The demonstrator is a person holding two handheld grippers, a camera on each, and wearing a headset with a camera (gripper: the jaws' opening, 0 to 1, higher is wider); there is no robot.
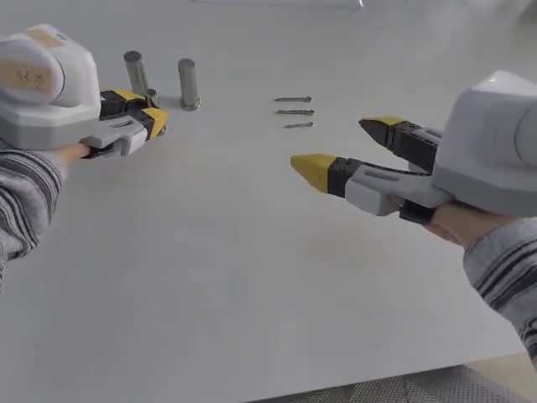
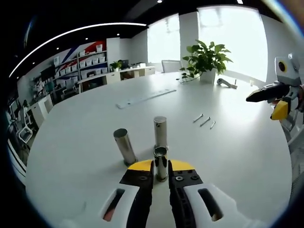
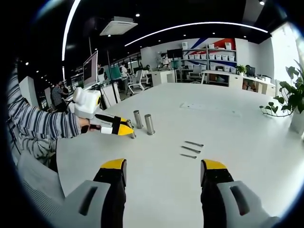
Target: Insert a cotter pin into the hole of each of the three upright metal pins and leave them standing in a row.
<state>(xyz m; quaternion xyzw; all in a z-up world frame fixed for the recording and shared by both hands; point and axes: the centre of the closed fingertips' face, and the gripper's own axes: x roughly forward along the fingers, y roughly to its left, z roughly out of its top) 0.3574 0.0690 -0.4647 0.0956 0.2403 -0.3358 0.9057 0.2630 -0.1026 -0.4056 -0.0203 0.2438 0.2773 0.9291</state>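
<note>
Your yellow-tipped right gripper [image 1: 340, 144] is wide open.
Your left gripper [image 1: 153, 116] squeezes a short grey metal pin [image 2: 160, 159]; hold it straight, then grab one thin silver cotter pin [image 1: 299, 125].

The white tabletop [image 1: 252, 277] is broad, with a rounded outline. A long, pale flat strip [image 2: 146, 97] lies near its far edge. At another edge a leafy potted plant [image 2: 205, 59] stands before bright windows [image 2: 228, 38], with a small grey object [image 2: 227, 83] lying just beside the pot. Beyond the tabletop are wall shelves [image 3: 209, 50] stacked with boxes, an office chair [image 3: 138, 80], a monitor [image 3: 90, 69] and a ceiling air unit [image 3: 118, 26]. Grey carpet [image 1: 403, 390] shows past the near edge.
</note>
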